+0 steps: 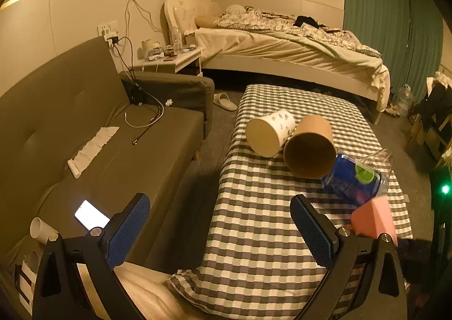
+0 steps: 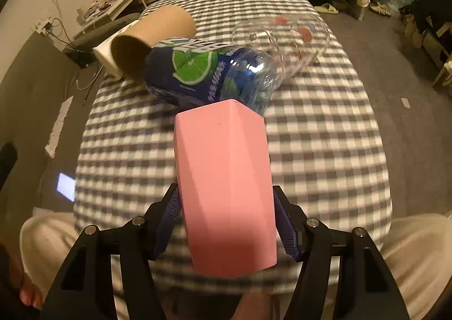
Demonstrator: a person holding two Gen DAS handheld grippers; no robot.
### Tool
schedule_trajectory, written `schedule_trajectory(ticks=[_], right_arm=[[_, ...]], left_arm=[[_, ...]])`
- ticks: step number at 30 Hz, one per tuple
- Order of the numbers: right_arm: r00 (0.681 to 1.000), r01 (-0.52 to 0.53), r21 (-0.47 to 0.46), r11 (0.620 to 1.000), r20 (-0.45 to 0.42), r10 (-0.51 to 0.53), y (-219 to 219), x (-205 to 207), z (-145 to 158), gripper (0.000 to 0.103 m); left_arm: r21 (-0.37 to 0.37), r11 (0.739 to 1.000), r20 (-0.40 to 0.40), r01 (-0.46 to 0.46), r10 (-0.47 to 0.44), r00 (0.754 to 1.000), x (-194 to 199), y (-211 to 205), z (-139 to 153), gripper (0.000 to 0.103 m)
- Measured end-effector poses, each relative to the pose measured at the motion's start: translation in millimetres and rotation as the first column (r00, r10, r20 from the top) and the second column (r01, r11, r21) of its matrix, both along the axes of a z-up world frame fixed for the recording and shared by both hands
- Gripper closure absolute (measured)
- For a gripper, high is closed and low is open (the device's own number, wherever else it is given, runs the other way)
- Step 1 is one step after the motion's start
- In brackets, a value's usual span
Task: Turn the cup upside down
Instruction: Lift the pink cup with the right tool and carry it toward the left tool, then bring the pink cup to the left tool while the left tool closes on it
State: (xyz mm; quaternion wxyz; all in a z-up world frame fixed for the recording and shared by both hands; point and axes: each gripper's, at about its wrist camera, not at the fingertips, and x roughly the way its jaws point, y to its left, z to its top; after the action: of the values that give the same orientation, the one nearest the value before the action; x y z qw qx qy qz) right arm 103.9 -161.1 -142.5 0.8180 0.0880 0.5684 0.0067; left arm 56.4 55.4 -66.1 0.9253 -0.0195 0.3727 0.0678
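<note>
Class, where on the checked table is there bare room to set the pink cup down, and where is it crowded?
Free: the near checked cloth between the paper cups and the near edge. Crowded: the far right, where paper cups, blue bottle and clear cup lie bunched together.

checked tablecloth [image 1: 282, 224] covers low table at centre. white paper cup [image 1: 269, 133] on its side at 12 o'clock of cloth, touching brown paper cup [image 1: 309, 147], also on its side, mouth toward camera. blue bottle [image 1: 350, 178] with lime label lies just beside brown cup at 3 o'clock; clear plastic cup [image 2: 285, 43] lies beside it. grey sofa [image 1: 84, 127] at 9 o'clock with lit phone [image 1: 91, 218], folded tissue [image 1: 93, 147], cables [image 1: 147, 119]. unmade bed [image 1: 282, 45] at 12 o'clock, slipper [image 1: 224, 101] on floor.
</note>
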Motion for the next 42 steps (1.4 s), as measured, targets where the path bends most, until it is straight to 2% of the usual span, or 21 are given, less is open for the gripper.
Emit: schedule_trajectory(ticks=[8,16,17,18,19,26,32,34,38,42], right_arm=[[1.000,-0.003,-0.019,1.000,0.009,0.003,9.1,28.8,-4.7,0.041],[1.000,0.026,0.063,0.998,-0.016,-0.025,9.6,13.3,-12.9,0.040],[0.999,0.034,0.077,0.996,-0.012,-0.033,7.7,10.8,-11.7,0.038],[0.999,0.043,0.082,0.996,-0.003,-0.043,4.8,7.8,-8.8,0.031],[0.999,0.047,0.084,0.995,0.009,-0.048,2.8,4.5,-4.7,0.027],[0.988,0.031,0.075,0.997,0.150,-0.041,-23.8,-25.8,44.5,0.026],[0.955,0.057,-0.011,0.998,0.293,-0.051,-57.0,-53.0,84.3,0.022],[0.939,0.076,-0.044,0.996,0.339,-0.056,-66.8,-61.1,93.4,0.016],[0.913,0.106,-0.087,0.991,0.403,-0.062,-87.0,-76.5,95.9,0.009],[0.910,0.136,-0.099,0.986,0.405,-0.085,-103.3,-83.3,81.2,0.007]], left_arm=[[-0.006,1.000,-0.026,-0.002,0.002,1.000,15.7,1.0,-9.3,0.001],[0.021,1.000,-0.025,0.021,-0.021,0.999,13.9,-13.9,-11.5,0.001],[0.025,0.999,-0.022,0.023,-0.023,0.999,12.6,-16.1,-11.3,0.001],[0.028,0.999,-0.020,0.025,-0.025,1.000,11.3,-17.6,-11.1,0.001],[0.031,0.999,-0.016,0.027,-0.026,1.000,9.6,-20.2,-10.7,0.001],[0.053,0.996,-0.011,0.069,-0.069,0.998,-2.7,-46.8,-5.7,0.001],[0.034,0.992,0.000,0.119,-0.119,0.993,-11.6,-76.8,4.3,0.001],[0.010,0.991,-0.001,0.130,-0.130,0.992,-13.6,-88.8,4.7,0.001],[-0.031,0.988,-0.018,0.152,-0.152,0.988,-19.6,-114.6,-3.9,0.001],[-0.052,0.981,-0.062,0.189,-0.192,0.979,-23.6,-142.8,-23.0,0.001]])
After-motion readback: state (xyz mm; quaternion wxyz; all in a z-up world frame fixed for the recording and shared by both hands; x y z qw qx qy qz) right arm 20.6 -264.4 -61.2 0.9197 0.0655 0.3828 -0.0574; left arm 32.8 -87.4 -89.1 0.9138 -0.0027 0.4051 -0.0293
